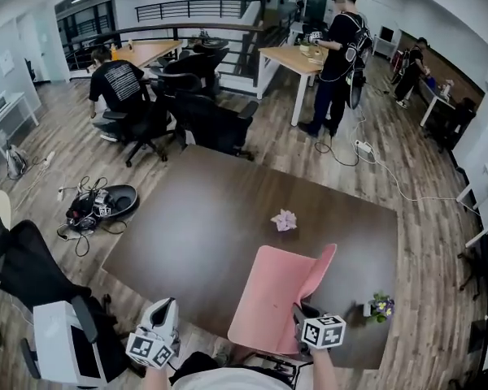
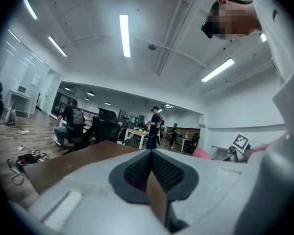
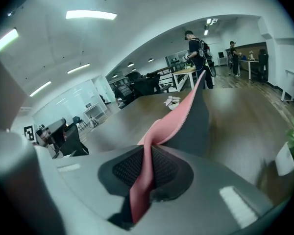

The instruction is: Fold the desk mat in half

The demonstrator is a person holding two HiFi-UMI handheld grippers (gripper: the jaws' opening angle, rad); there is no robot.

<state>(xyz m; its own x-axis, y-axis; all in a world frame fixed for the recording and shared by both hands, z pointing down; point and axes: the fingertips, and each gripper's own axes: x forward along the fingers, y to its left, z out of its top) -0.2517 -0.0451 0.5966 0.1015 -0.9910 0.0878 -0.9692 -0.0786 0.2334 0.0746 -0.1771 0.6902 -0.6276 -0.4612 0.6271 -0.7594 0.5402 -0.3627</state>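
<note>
Desk mat [image 1: 272, 299] sits at the near right of the table [image 1: 195, 226]; right gripper [image 1: 299, 317] pinches its near edge tight and has it lifted; left gripper [image 1: 166, 309] is closed, off the mat; looks like the fold's barely begun, with the whole fold-over left.

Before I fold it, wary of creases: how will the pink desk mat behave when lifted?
Probably flexible, not limp: the pink desk mat curves upward from the right gripper without collapsing. Likely light: one pinch lifts it.

pink desk mat [image 1: 272, 299] with dark underside, right side lifted off the table [image 1: 195, 234], curling.
</note>
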